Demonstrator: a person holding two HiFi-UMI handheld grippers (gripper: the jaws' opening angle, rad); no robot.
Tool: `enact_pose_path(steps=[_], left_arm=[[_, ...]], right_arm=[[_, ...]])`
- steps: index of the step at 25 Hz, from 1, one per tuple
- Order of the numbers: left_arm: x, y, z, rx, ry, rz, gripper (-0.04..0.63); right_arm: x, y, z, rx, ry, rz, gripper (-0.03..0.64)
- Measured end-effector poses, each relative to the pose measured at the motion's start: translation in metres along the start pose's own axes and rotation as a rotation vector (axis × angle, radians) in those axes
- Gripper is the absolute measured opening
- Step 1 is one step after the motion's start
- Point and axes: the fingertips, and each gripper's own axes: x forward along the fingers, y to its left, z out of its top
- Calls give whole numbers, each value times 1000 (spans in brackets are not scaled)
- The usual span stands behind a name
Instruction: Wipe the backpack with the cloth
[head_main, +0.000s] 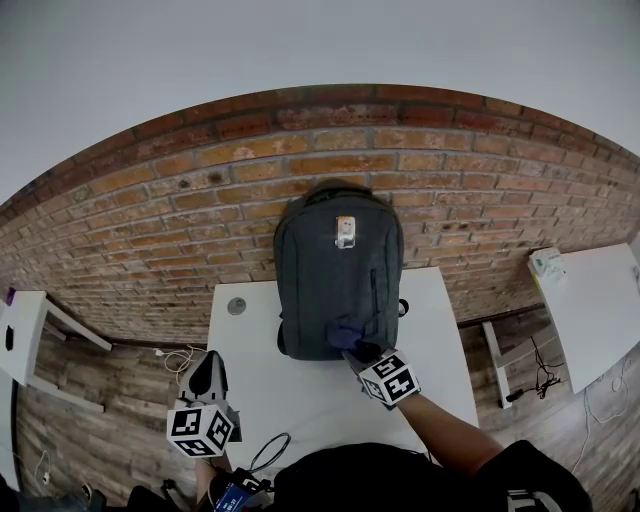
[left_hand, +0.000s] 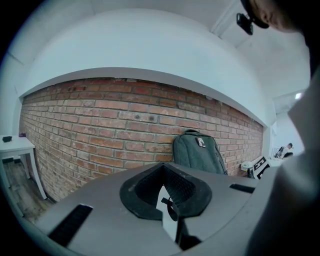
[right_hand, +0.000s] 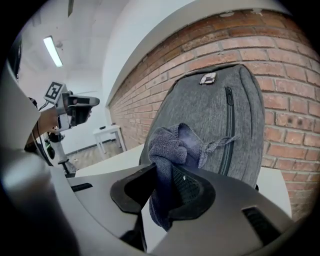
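Right gripper, jaws clamped on the cloth, holds it at the upright backpack's lower front for wiping; left gripper, jaws together and empty, hangs clear.

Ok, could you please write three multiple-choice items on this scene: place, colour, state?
1. The backpack stands: A on the floor; B on the white table against the brick wall; C on a chair.
2. The cloth is: A red; B blue-grey; C yellow.
3. The right gripper is: A open, empty; B shut on the cloth; C shut on a strap.
B, the head view shows it there; B, by the right gripper view; B, the cloth is pinched between its jaws.
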Motion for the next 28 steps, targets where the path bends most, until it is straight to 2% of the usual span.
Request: enact_pose_path(steps=[5, 16, 22, 28], left_arm=[[0, -1, 0, 4, 4, -4, -6], [-2, 1, -1, -2, 5, -3, -6], [0, -6, -5, -8, 10, -15, -6], [-2, -4, -5, -12, 7, -12, -6]], right_arm=[[9, 7, -44, -3, 109, 6, 87], [19, 22, -87, -29, 239, 20, 87], [19, 21, -67, -41, 203, 21, 87], [16, 20, -18, -61, 78, -11, 87]])
